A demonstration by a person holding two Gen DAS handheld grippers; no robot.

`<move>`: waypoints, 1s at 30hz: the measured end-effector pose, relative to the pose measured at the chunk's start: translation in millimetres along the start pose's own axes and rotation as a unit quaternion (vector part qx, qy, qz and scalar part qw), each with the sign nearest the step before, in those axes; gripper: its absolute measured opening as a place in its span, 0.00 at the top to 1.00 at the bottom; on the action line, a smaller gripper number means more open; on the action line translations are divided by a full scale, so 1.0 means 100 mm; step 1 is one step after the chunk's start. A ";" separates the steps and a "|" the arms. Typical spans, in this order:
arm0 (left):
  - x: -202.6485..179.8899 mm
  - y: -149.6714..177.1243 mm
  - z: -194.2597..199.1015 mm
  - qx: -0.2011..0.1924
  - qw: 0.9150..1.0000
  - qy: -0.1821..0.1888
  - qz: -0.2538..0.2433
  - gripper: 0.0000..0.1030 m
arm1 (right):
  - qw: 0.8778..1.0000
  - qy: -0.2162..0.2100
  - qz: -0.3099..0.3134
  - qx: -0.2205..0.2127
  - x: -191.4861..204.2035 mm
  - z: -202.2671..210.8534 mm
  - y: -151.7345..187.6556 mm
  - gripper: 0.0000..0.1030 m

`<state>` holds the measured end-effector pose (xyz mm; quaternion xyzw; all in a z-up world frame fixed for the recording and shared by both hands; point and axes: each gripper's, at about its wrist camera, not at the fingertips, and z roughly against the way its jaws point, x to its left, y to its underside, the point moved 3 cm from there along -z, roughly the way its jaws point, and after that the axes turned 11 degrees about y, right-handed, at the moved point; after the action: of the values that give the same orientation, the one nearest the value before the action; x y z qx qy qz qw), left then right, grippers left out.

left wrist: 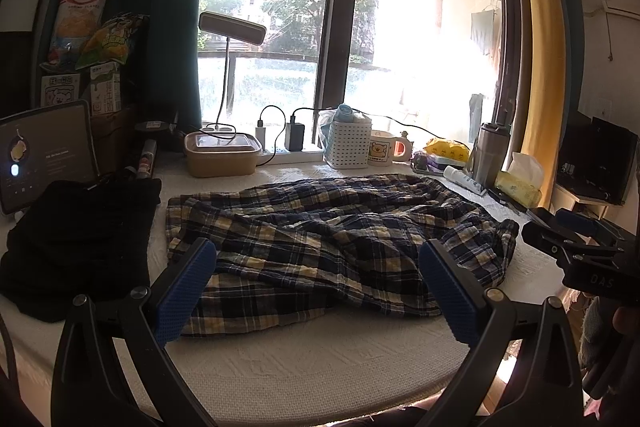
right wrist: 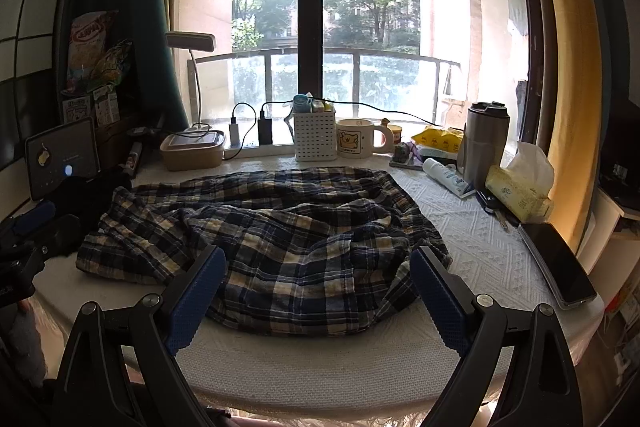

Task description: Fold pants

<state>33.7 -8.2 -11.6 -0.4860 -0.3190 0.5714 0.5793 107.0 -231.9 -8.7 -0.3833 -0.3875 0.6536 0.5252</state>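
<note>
Plaid pants (left wrist: 320,239) in navy, white and yellow lie crumpled on the white textured tablecloth (left wrist: 320,359); they also show in the right wrist view (right wrist: 272,239). My left gripper (left wrist: 318,255) is open and empty, held above the near edge of the pants. My right gripper (right wrist: 318,263) is open and empty, also above the near edge of the pants. The right gripper's body shows at the right of the left wrist view (left wrist: 580,251). The left gripper's body shows at the left of the right wrist view (right wrist: 24,251).
A black folded garment (left wrist: 76,243) lies left of the pants, a tablet (left wrist: 44,155) behind it. Along the window stand a lidded box (left wrist: 222,153), white basket (left wrist: 348,145), mug (left wrist: 386,149), steel tumbler (right wrist: 486,139), tissue pack (right wrist: 520,187). A phone (right wrist: 560,267) lies at the right edge.
</note>
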 end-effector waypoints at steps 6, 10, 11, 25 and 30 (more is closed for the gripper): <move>0.00 0.00 0.00 0.000 1.000 0.000 0.000 0.03 | 1.000 0.000 0.000 0.000 0.00 0.00 0.00 0.08; 0.00 0.00 0.00 0.000 1.000 0.000 0.000 0.03 | 1.000 0.000 0.000 0.000 0.00 0.00 0.00 0.08; 0.00 0.00 0.00 0.000 1.000 0.000 0.000 0.03 | 1.000 0.000 0.000 0.000 0.00 0.00 0.00 0.08; 0.45 -0.38 -0.36 0.007 0.999 -0.028 -0.032 0.03 | 1.000 0.011 0.016 -0.010 -0.13 -0.28 -0.18 0.08; 0.96 -0.63 -0.73 0.044 0.999 -0.028 0.008 0.03 | 1.000 -0.015 0.008 0.024 -0.34 -0.78 -0.38 0.08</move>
<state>136.9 78.6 5.7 -0.4462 -0.3056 0.6032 0.5862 198.1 -251.8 -2.3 -0.3642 -0.3764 0.6723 0.5231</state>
